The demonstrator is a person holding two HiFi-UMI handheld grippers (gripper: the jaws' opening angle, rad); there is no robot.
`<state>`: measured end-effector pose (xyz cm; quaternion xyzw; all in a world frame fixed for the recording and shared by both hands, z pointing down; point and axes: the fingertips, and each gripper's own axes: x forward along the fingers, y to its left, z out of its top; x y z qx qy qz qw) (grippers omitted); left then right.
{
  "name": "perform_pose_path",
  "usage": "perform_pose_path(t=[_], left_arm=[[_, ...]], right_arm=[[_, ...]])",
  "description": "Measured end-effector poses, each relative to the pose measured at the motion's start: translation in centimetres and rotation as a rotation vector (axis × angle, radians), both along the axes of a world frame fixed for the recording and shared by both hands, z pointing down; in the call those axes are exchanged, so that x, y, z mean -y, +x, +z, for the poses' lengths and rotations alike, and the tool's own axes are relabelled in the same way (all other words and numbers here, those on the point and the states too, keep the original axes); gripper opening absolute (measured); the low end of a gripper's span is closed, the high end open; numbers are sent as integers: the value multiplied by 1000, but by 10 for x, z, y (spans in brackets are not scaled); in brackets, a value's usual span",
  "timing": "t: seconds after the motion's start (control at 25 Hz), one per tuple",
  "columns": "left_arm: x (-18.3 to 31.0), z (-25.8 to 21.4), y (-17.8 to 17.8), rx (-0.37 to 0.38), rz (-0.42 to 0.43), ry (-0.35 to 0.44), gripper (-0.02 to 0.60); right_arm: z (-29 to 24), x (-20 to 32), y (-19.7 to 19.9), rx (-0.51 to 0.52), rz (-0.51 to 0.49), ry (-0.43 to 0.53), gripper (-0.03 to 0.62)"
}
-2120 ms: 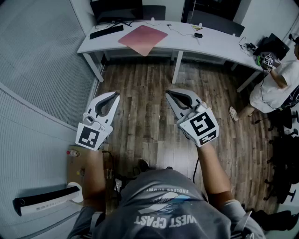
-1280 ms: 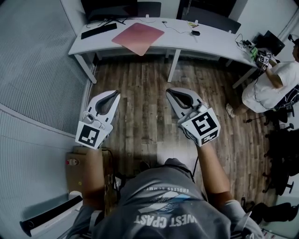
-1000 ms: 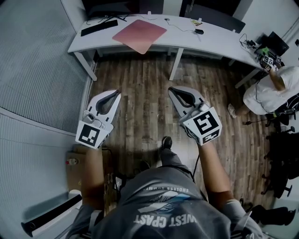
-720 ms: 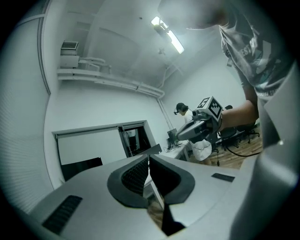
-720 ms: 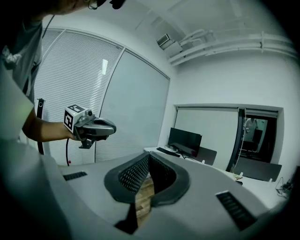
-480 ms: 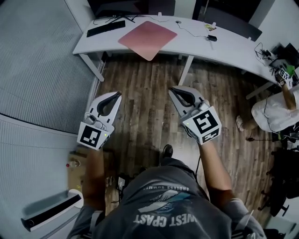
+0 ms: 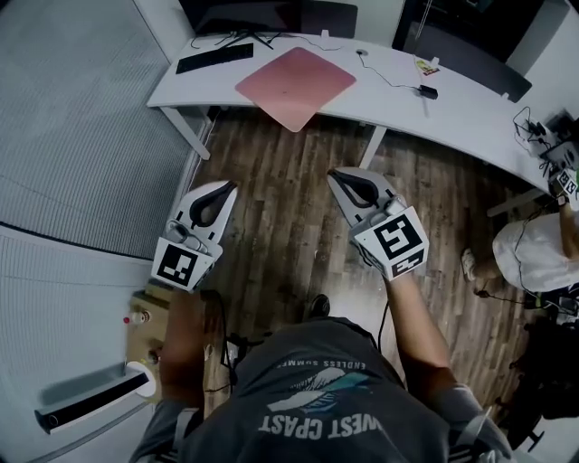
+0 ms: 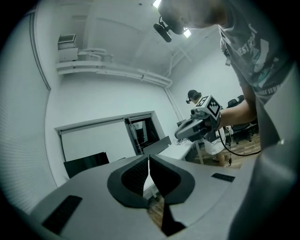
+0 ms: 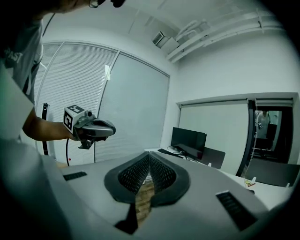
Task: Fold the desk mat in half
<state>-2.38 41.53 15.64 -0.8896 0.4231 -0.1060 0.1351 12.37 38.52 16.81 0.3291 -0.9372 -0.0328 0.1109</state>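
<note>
A pink desk mat (image 7: 296, 86) lies flat on the long white desk (image 7: 452, 99) far ahead in the head view, one corner hanging over the desk's front edge. My left gripper (image 7: 229, 186) and right gripper (image 7: 333, 174) are held out over the wooden floor, well short of the desk, both shut with nothing between the jaws. In the left gripper view the jaws (image 8: 149, 158) meet tip to tip, and the right gripper (image 8: 199, 125) shows beyond. The right gripper view shows shut jaws (image 9: 149, 157), the left gripper (image 9: 89, 127) off to the side.
A keyboard (image 7: 215, 58) and a monitor (image 7: 240, 14) stand at the desk's left end, with cables and small items (image 7: 428, 91) further right. Another person (image 7: 538, 253) is at the right by dark chairs. Blinds and a glass wall (image 7: 81, 108) run along the left.
The view has shifted: the desk and pink mat now sit lower and larger in the head view. Both grippers hold the same pose, shut.
</note>
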Motion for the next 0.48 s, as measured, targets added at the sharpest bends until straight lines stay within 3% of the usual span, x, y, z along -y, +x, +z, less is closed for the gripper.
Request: perform_pose_path(t=[0.48], left_arm=[[67, 10, 38, 39, 11, -31, 25]], right_arm=[[17, 74, 35, 19, 6, -20, 26]])
